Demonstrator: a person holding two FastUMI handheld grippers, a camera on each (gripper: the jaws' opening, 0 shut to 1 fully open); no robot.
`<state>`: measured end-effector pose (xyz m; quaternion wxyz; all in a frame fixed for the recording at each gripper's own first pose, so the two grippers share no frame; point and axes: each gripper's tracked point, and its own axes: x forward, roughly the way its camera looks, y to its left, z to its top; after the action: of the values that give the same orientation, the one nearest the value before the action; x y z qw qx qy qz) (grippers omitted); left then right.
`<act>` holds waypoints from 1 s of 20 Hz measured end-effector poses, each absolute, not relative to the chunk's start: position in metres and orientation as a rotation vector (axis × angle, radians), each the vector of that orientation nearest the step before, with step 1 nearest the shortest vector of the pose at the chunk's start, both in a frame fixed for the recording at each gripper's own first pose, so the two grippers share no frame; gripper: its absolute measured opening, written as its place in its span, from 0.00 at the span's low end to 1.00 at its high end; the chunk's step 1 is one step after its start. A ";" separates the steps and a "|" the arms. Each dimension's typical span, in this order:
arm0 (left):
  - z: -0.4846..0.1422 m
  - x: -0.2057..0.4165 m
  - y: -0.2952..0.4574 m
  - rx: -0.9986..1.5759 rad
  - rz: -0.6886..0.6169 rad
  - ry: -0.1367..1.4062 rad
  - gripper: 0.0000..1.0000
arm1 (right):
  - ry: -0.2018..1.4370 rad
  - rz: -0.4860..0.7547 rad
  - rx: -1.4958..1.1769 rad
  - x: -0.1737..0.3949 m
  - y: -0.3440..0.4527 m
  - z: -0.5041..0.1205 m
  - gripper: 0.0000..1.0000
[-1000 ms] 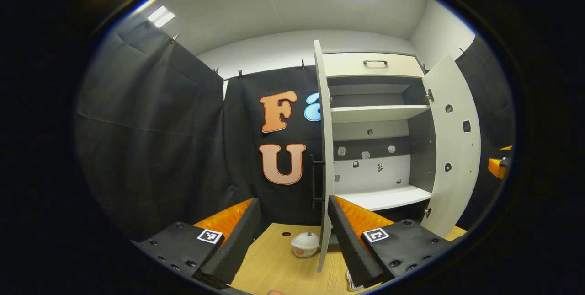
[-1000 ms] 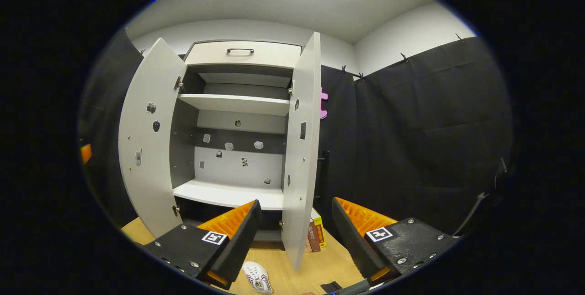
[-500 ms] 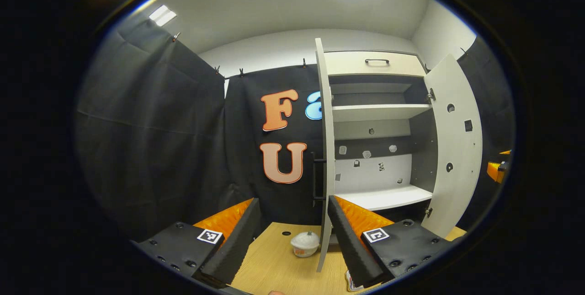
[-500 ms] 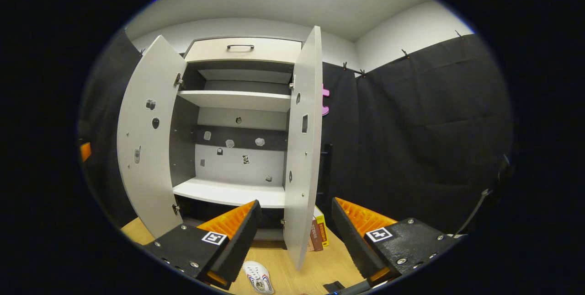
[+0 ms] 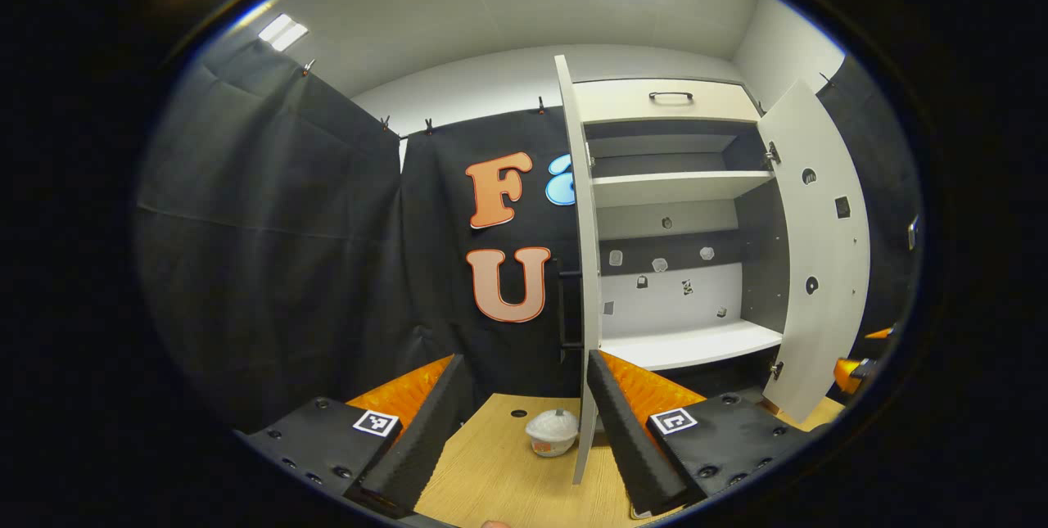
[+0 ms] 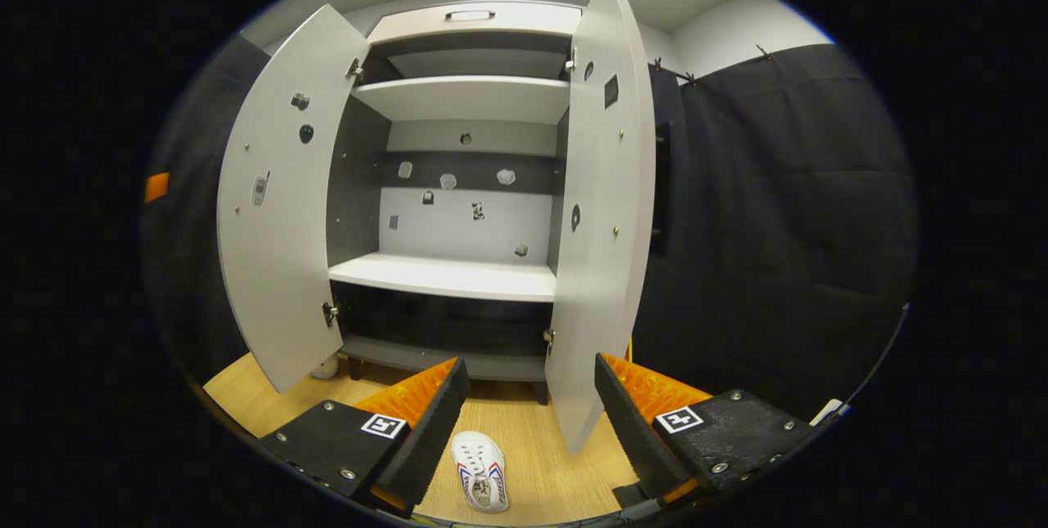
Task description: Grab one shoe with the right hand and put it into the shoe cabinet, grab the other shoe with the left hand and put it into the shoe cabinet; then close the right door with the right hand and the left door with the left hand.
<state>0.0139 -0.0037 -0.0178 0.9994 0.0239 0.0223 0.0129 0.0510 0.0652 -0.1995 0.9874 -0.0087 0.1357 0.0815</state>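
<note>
Both grippers, left [image 5: 524, 421] and right [image 6: 528, 421], hang wide open and hold nothing. A white shoe [image 6: 481, 471] lies on the wooden floor [image 6: 540, 475] between the right fingers, in front of the cabinet [image 6: 458, 184]. Its left door [image 6: 282, 200] and right door [image 6: 602, 217] stand open. A small white pot [image 5: 551, 433] sits by the left door's edge. Black cloth lines the booth.

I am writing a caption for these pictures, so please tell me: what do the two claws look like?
The left claw and the right claw look alike: two wedge-shaped fingers with ribbed inner faces, mounted on dark plates with round screw heads. Each plate carries a small square black-and-white marker.
</note>
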 end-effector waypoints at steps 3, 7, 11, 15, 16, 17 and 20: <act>-0.022 0.013 0.001 0.046 0.042 0.057 0.96 | 0.358 0.186 -0.029 0.053 0.073 -0.255 0.95; -0.027 0.011 0.009 0.061 0.066 0.071 0.96 | 0.483 0.205 -0.051 0.052 0.081 -0.334 0.95; -0.033 0.010 0.015 0.087 0.088 0.086 0.96 | 0.596 0.231 -0.076 0.048 0.088 -0.399 0.95; -0.042 0.008 0.019 0.104 0.102 0.107 0.96 | 0.690 0.257 -0.085 0.046 0.098 -0.447 0.90; -0.044 0.008 0.020 0.109 0.105 0.112 0.96 | 0.715 0.265 -0.081 0.045 0.101 -0.457 0.84; -0.046 0.008 0.021 0.112 0.108 0.114 0.96 | 0.742 0.275 -0.075 0.044 0.104 -0.468 0.81; -0.054 0.008 0.027 0.111 0.123 0.130 0.96 | 0.816 0.284 -0.087 0.043 0.104 -0.495 0.72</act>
<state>0.0085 0.0268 -0.0543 0.9945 0.0556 0.0648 0.0612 0.0426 0.1041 -0.4949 0.9073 -0.0421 0.3951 0.1375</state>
